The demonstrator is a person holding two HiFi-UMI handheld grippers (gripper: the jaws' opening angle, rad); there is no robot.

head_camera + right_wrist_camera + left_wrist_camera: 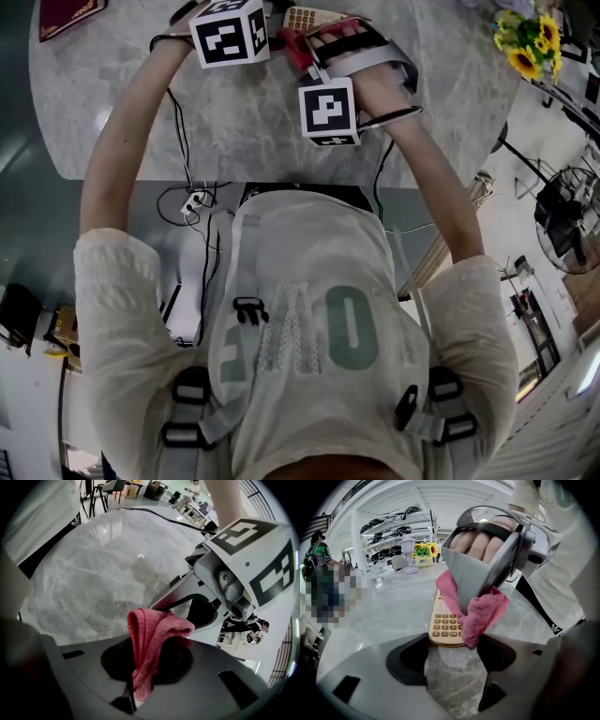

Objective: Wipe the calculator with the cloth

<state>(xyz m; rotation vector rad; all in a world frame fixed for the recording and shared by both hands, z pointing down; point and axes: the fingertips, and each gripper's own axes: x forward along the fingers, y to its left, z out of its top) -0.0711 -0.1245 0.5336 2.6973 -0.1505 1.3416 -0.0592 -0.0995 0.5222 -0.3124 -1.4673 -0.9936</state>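
Calculator [443, 623], a slim beige slab of small hard keys, lies flat on the veined marble table [389, 606]. Its near end appears clamped between the wide-set jaws of the left gripper [452, 648], and its long axis runs straight away from them. Just beyond those jaws, toward their right, the right gripper [143, 660] pinches a soft pink terry cloth [485, 613], draped onto the keypad.
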